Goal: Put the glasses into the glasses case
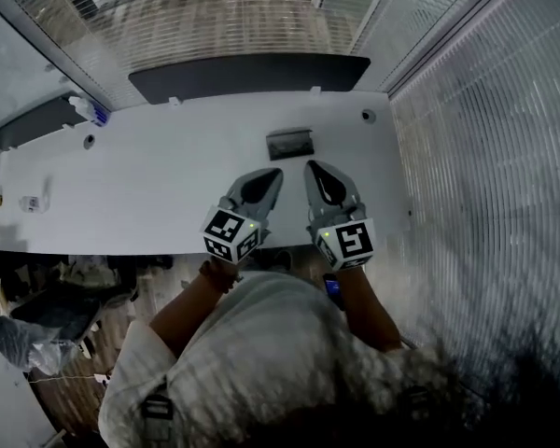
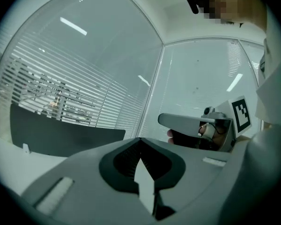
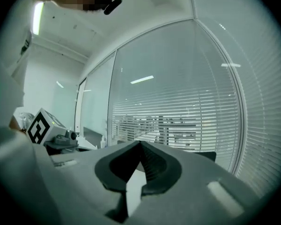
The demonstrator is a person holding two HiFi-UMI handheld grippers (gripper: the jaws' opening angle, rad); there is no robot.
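I am looking for the glasses, and I am not seeing them anywhere. The glasses case (image 1: pixel 289 144) is lying flat near the middle of the white counter (image 1: pixel 149 185), a small dark box with nothing close around it. It is looking shut to me, so the glasses may be inside, but I cannot tell.

I am holding both tongs up in the air, near my body and well apart from the case. The left tongs (image 1: pixel 274 174) are pinched closed with nothing in them. The right tongs (image 1: pixel 312 166) are pinched closed too, and they are empty as well. Their tips are pointing out over the counter, side by side and near each other.

Here is what I am thinking could go wrong. If I am going down to the case again with the tongs closed, the tips could bump it and push it along the smooth counter, away from me. The two tongs are so near each other that they could also knock together. And if the lid is not fully snapped, a bump could be popping it open.
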